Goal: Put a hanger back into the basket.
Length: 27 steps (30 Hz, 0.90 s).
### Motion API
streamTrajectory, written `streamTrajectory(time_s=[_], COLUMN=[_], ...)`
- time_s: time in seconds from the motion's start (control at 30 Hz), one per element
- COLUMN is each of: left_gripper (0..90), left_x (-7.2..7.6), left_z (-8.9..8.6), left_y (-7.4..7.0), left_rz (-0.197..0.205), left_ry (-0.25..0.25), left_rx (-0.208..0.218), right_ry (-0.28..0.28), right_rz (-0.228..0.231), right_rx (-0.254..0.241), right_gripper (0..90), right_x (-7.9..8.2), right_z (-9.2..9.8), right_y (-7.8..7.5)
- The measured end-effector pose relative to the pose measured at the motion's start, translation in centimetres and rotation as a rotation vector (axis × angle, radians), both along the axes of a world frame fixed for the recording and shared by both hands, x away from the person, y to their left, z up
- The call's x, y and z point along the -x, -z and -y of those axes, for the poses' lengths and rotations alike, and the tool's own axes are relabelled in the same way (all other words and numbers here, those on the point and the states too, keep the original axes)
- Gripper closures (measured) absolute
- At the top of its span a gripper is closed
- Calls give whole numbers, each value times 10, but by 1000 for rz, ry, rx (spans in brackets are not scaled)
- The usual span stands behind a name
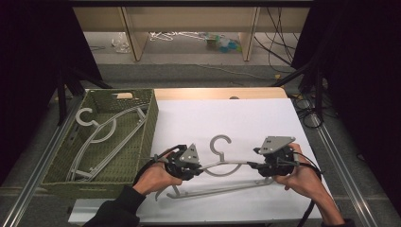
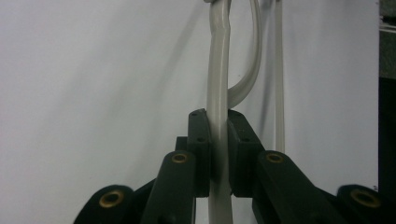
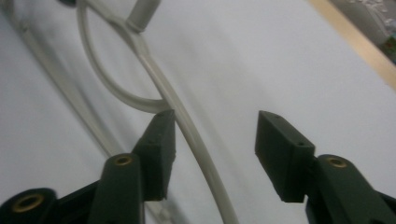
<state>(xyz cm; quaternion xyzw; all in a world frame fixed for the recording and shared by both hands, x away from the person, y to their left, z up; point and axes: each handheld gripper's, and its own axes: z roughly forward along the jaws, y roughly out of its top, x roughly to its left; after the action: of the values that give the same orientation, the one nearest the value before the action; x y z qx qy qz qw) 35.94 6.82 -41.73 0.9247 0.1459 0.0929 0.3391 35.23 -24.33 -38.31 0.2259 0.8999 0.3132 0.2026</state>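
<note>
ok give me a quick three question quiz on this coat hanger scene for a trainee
1. True or false: the left gripper is shut on the pale grey plastic coat hanger on the white table sheet.
2. Which describes the right gripper? A) clamped on the hanger B) jaws open, with the hanger's arm running between them C) holding the basket's rim
3. Where does the second grey hanger lie?

Key:
1. True: in the left gripper view both pads press the hanger's arm.
2. B: one pad sits close beside the arm, the other stands well clear.
3. In the olive-green woven basket at the table's left side.
</note>
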Motion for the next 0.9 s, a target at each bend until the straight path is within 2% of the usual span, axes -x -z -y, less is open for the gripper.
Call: streamTrajectory(time_s=[0.03, 0.07, 0.1, 0.2, 0.3, 0.4, 0.5, 0.63, 0.7, 0.73, 0.9], left_gripper=[812, 812, 812, 812, 812, 812, 812, 812, 812, 812, 812], left_x=[1, -1, 1, 1, 0, -2, -7, -13, -16, -18, -25], left_z=[-2, -5, -6, -13, -20, -24, -32, -39, -43, -45, -59], left_y=[-1, -3, -3, -11, -19, -25, -38, -52, -61, -66, -93], left_rz=[-9, -7, -17, -22, -27, -31, -31, -15, -11, -1, 17], left_ry=[-30, -23, -61, -102, -138, -163, -193, -226, -244, -255, -290], left_rx=[25, 2, 37, 61, 72, 75, 86, 123, 142, 143, 190], right_ry=[4, 13, 28, 51, 61, 63, 89, 98, 118, 119, 141], right_rz=[-6, 2, 11, 8, 15, 4, -12, -14, -42, -32, -70], right_rx=[-7, -30, -52, -85, -105, -154, -193, -229, -239, -244, -259], right_gripper=[461, 454, 446, 443, 437, 422, 412, 399, 386, 383, 356], right_x=[-1, -1, 0, 4, 9, 13, 18, 20, 22, 22, 23], right_z=[3, 5, 8, 13, 16, 19, 22, 27, 30, 31, 36], right_y=[-4, -6, -7, -11, -13, -15, -15, -13, -10, -7, 5])
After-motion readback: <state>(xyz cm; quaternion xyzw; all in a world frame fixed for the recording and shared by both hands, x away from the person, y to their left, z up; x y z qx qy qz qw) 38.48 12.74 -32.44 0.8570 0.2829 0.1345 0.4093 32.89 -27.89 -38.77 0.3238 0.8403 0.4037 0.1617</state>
